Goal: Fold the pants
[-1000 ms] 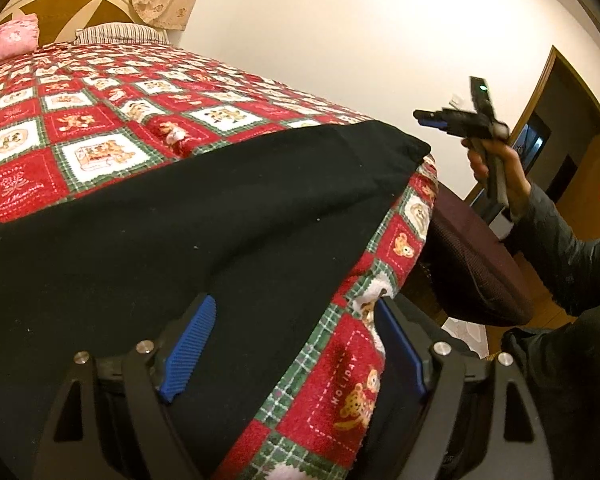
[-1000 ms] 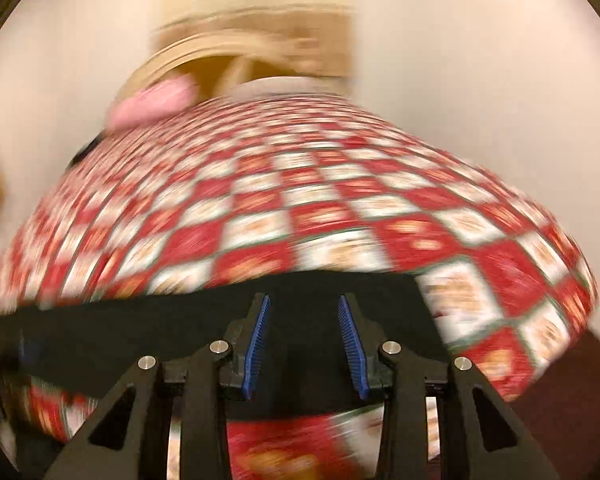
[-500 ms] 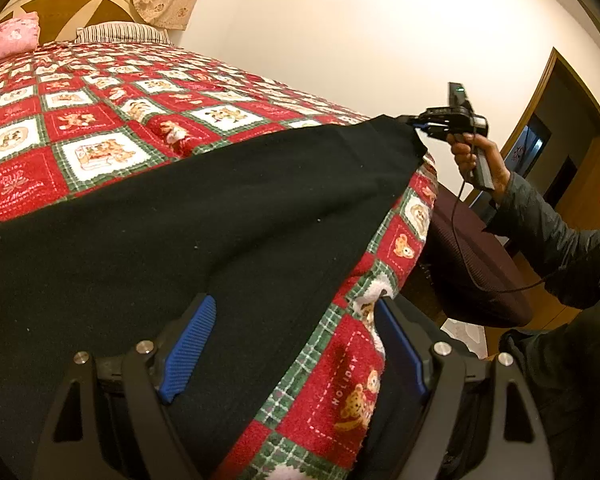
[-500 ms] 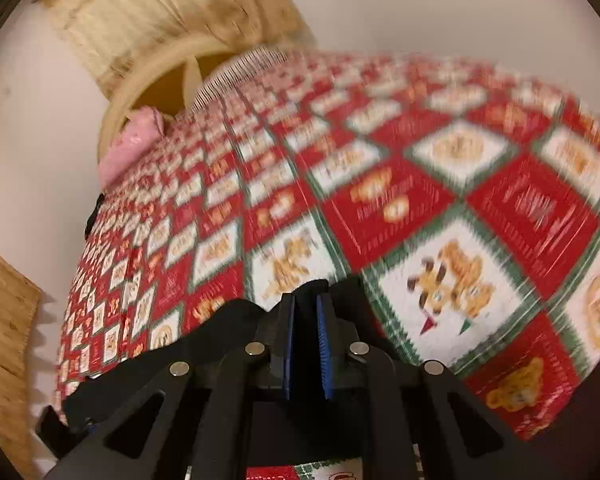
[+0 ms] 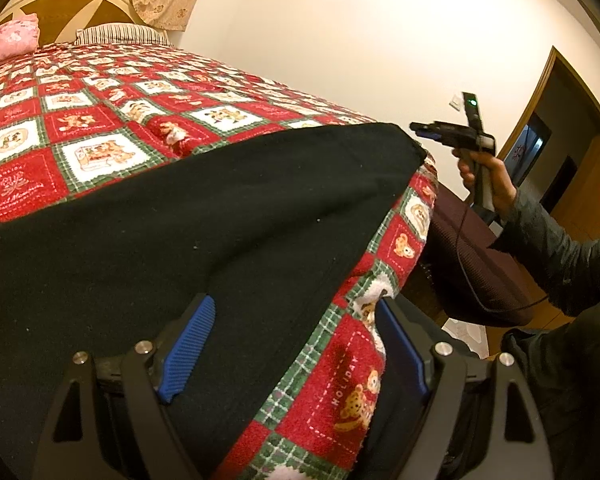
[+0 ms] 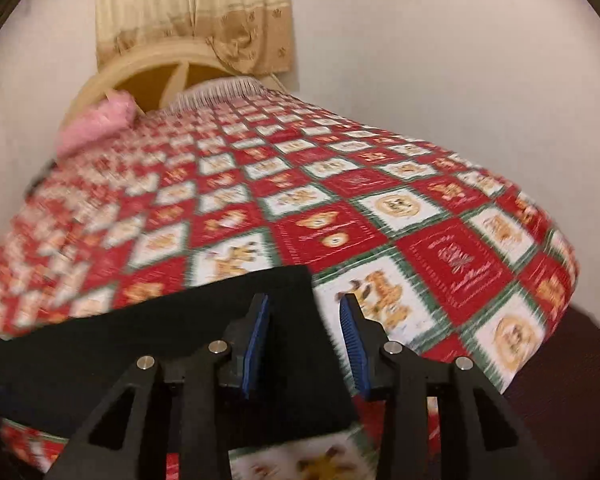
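Bed quilt (image 5: 100, 152), red-green check, is filling both views. Black pants (image 5: 204, 216) are lying flat across its near edge, one corner at 1 o'clock in the left view. Left gripper (image 5: 296, 344) is sitting spread wide over pants and quilt edge. Right gripper (image 6: 304, 336), jaws just been opening, is hanging part-spread over the pants corner, gripping nothing.

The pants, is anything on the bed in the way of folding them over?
Nothing visible. The black pants lie flat on the checkered blanket, which looks bare beyond them; the pink pillow sits far off by the headboard.
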Motion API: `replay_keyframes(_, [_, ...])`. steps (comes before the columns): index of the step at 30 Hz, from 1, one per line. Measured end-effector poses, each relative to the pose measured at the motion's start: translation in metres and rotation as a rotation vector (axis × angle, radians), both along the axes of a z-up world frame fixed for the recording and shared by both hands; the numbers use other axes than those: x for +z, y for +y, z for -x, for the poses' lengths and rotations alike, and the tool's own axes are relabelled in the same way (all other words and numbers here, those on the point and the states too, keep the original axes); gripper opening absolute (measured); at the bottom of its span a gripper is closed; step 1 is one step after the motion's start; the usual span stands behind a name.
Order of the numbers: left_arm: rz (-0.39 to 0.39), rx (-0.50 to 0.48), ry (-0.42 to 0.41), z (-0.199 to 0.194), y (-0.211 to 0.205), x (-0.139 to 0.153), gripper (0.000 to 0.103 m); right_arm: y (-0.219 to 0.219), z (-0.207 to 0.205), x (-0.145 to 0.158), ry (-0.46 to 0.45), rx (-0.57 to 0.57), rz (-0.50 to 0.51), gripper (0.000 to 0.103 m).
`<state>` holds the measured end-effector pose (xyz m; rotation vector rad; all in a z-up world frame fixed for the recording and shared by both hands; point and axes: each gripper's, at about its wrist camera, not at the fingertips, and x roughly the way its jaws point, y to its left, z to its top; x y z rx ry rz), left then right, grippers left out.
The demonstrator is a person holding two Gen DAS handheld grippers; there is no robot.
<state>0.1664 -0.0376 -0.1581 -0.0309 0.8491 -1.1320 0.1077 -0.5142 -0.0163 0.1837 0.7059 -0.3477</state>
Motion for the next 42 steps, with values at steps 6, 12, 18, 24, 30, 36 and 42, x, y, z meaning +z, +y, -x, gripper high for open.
replay_keyframes(6, [-0.010, 0.022, -0.016, 0.002, -0.001, 0.001, 0.085, 0.008, 0.015, -0.027, 0.101, 0.011, -0.069, 0.038])
replay_keyframes(12, [-0.103, 0.134, -0.096, 0.009, -0.002, 0.011, 0.086, 0.001, 0.026, -0.030, 0.116, -0.053, -0.030, 0.038])
replay_keyframes(18, [-0.105, 0.228, -0.162, 0.010, 0.007, 0.029, 0.098, 0.051, 0.024, 0.001, 0.025, 0.028, 0.088, 0.038])
replay_keyframes(24, [-0.203, 0.318, -0.156, -0.004, 0.006, 0.019, 0.098, 0.145, -0.012, -0.017, 0.061, 0.334, 0.067, 0.039])
replay_keyframes(30, [-0.271, 0.393, -0.124, -0.014, 0.016, 0.001, 0.098, 0.212, -0.023, -0.061, 0.174, 0.493, 0.069, 0.039])
replay_keyframes(36, [-0.289, 0.377, -0.149, -0.011, 0.014, -0.001, 0.100, 0.229, -0.014, -0.080, 0.206, 0.498, 0.149, 0.041])
replay_keyframes(42, [-0.297, 0.408, -0.151, -0.006, 0.025, 0.004, 0.100, 0.255, -0.017, -0.054, 0.208, 0.544, 0.160, 0.041])
